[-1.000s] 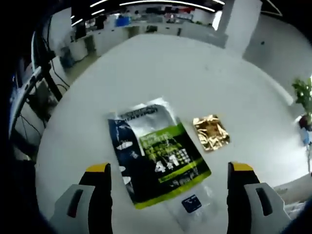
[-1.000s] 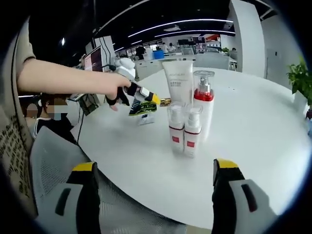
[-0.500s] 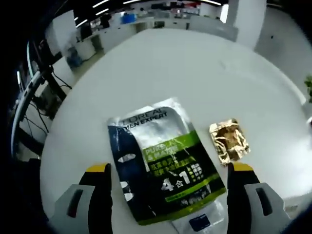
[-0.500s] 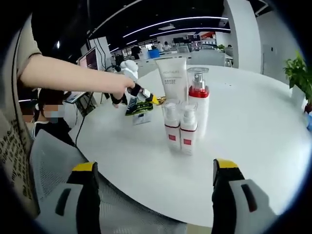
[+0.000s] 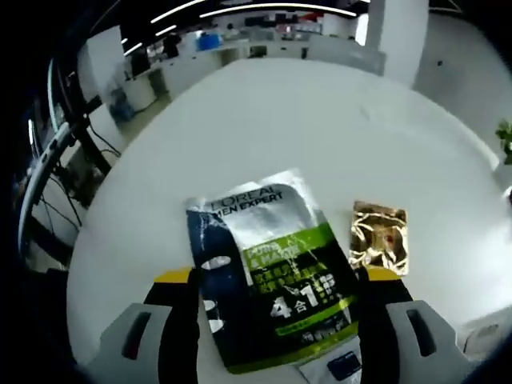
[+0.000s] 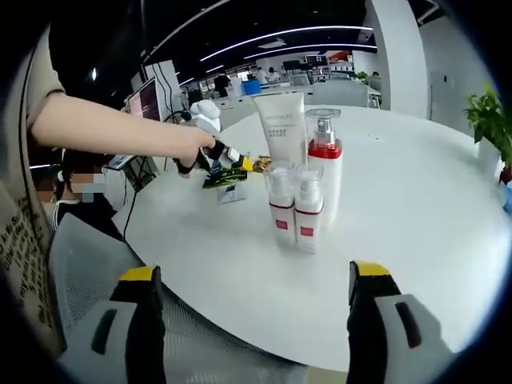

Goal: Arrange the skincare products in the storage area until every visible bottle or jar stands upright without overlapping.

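With the left tongs [image 5: 276,280] clamped on the sachet [image 5: 272,268] at lower centre and the right tongs [image 6: 252,300] apart, lift it clear of the desk [image 5: 304,128] slowly.

We see sachet [image 5: 272,276] lower corners hidden under left gripper [image 5: 276,276] jaws; clear pouch [image 5: 336,364] cut off at 6 o'clock. White tube [image 6: 282,128] base hidden behind pump bottles [image 6: 294,206].

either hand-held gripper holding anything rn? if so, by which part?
Left hand-held gripper has its jaws on the two long side edges of the green-and-black sachet; whether it is truly clamped cannot be told. Right hand-held gripper is open, holding nothing.
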The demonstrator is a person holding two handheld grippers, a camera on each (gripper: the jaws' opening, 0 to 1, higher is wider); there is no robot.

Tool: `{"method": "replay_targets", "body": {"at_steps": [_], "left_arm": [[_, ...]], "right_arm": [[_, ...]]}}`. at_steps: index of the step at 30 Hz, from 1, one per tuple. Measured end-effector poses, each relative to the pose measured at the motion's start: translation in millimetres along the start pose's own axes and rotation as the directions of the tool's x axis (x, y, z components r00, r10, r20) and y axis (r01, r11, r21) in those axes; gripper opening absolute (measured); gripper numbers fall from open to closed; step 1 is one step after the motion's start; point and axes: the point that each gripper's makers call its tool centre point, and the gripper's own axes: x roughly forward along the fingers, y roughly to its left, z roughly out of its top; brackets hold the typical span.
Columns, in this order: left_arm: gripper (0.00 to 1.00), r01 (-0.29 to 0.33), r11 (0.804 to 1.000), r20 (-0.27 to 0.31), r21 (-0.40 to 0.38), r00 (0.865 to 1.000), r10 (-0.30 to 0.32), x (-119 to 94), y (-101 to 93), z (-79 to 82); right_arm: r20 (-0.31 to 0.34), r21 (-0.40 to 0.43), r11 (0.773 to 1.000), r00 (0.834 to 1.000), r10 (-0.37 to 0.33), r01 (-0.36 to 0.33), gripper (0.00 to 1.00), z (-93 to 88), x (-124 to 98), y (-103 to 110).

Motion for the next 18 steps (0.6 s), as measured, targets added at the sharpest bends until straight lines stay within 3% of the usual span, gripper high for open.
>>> {"method": "replay_targets", "body": {"at_steps": [2, 3, 4, 10, 18], "left_arm": [[0.74, 0.004, 1.000, 0.011, 0.004, 1.000, -0.004, 0.5, 0.8, 1.4], [0.68, 0.011, 1.000, 0.024, 0.013, 1.000, -0.012, 0.5, -0.1, 3.1], [0.67, 0.024, 0.999, 0.036, 0.045, 0.999, -0.026, 0.4, -3.0, 5.3], [0.63, 0.031, 0.999, 0.038, 0.040, 0.999, -0.032, 0.9, -2.2, 5.3], [0.26, 0.084, 0.992, 0.067, 0.096, 0.994, -0.091, -0.5, 0.7, 9.9]], "right_arm": [[0.000, -0.001, 1.000, 1.000, -0.001, 0.001, 0.97, -0.1, 0.0, -0.2], [0.000, -0.001, 1.000, 1.000, -0.002, 0.002, 0.97, 0.0, -0.1, -0.2], [0.000, -0.001, 1.000, 1.000, -0.002, 0.002, 0.96, 0.0, -0.1, -0.2], [-0.001, -0.001, 1.000, 1.000, -0.008, 0.008, 0.96, -0.2, -0.3, -1.0], [-0.001, -0.001, 1.000, 1.000, -0.011, 0.011, 0.96, -0.3, -0.4, -1.6]]}}
